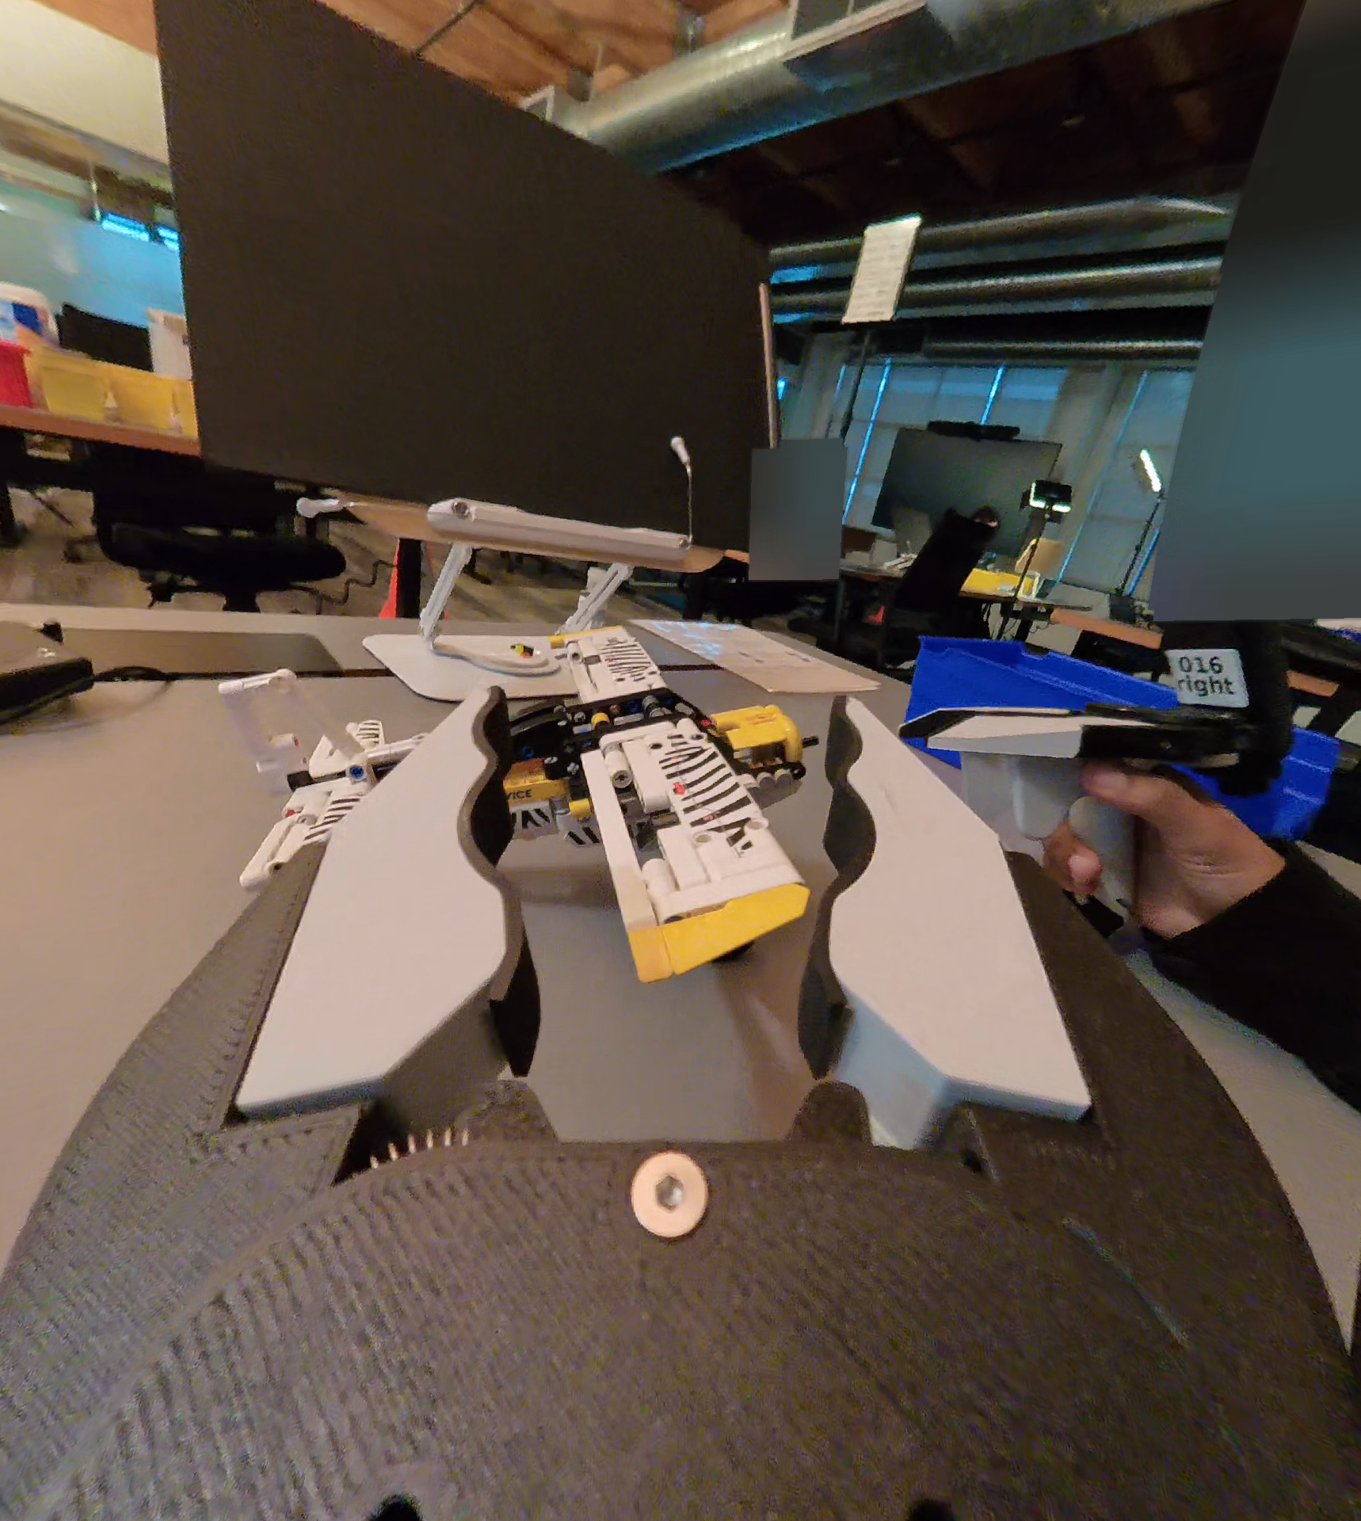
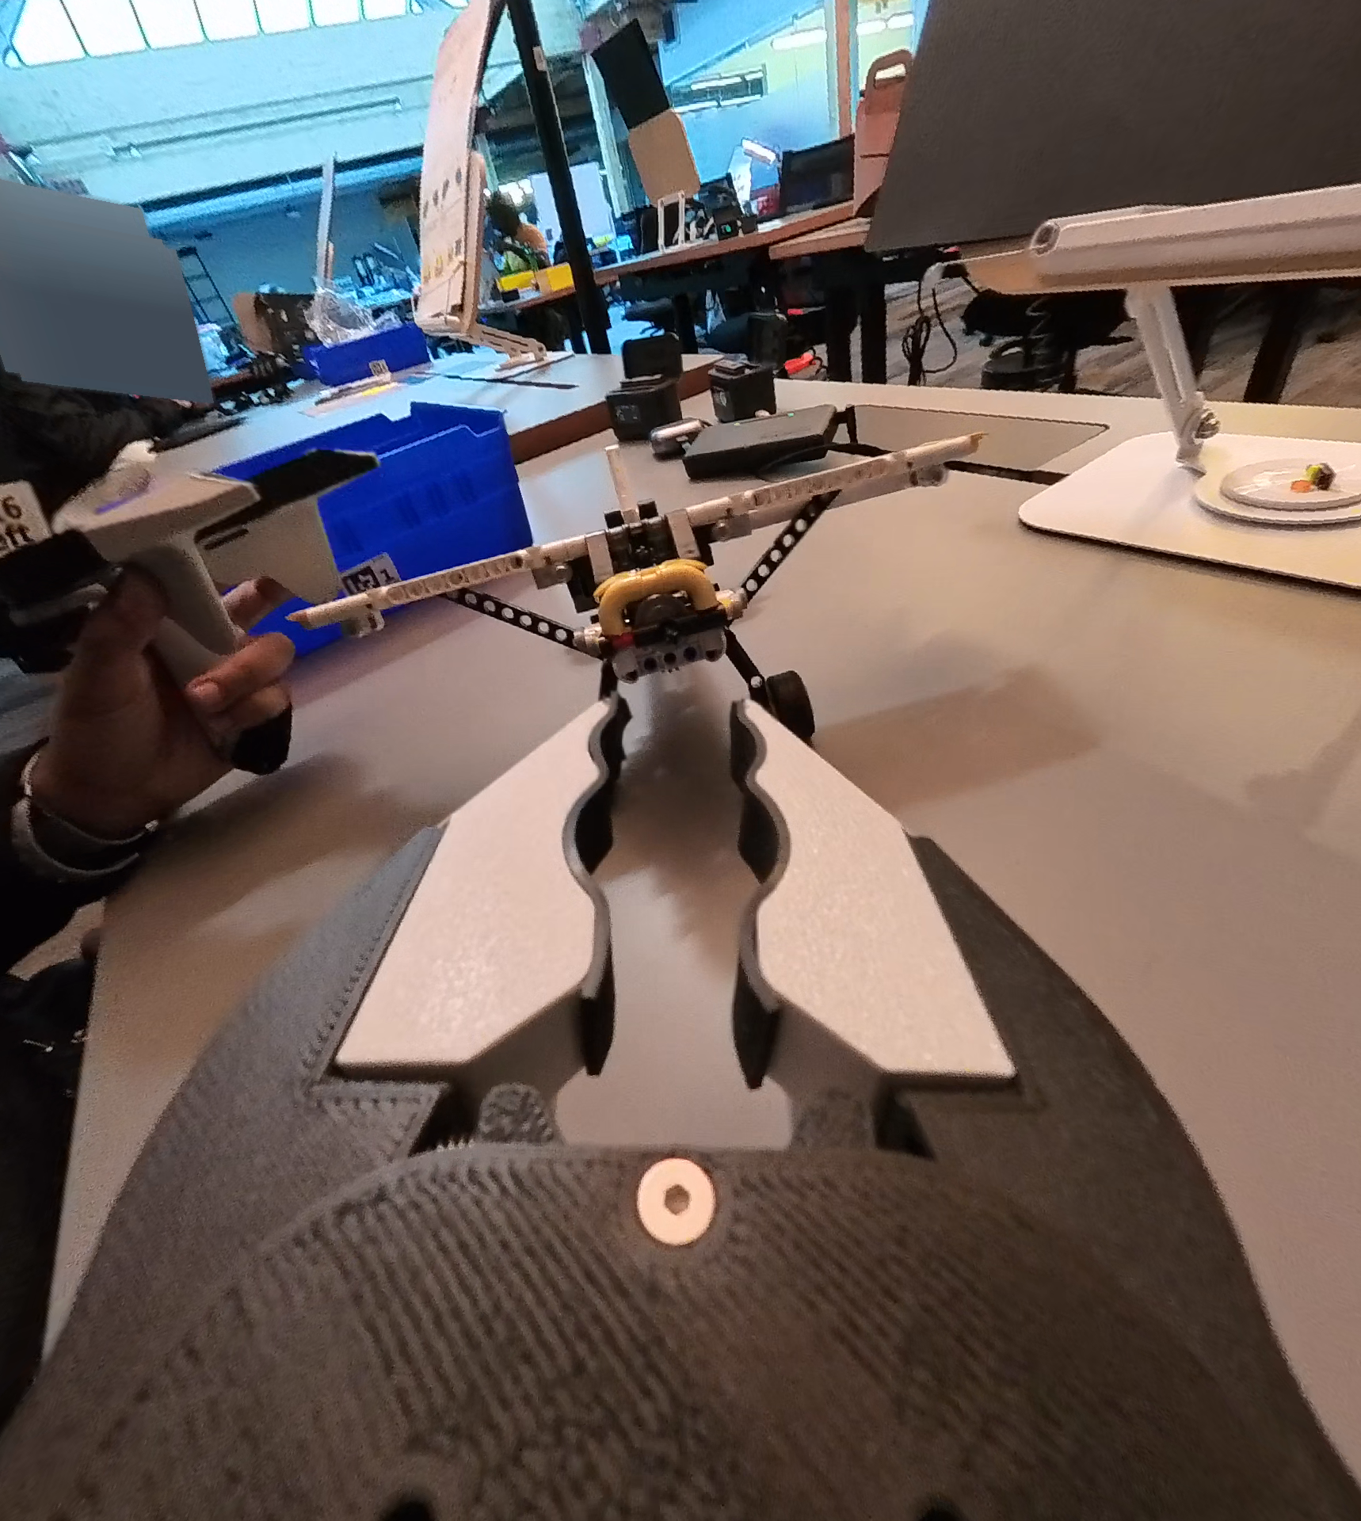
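Hovering wide open, the left gripper [image 1: 665,741] straddles 1 wing of the toy plane [image 1: 661,790] without pressing it. The right gripper [image 2: 677,724], jaws narrowly apart and bare, sits just short of the plane's yellow nose [image 2: 665,588]. Left of the plane, loose white pieces [image 1: 307,765] lie on the grey table [image 2: 1072,782]; behind it, a monitor stand [image 1: 496,650]; to its right, a blue bin [image 1: 1072,683].

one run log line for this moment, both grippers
left gripper: open, astride toy plane wing | right gripper: open, at plane nose | grey table
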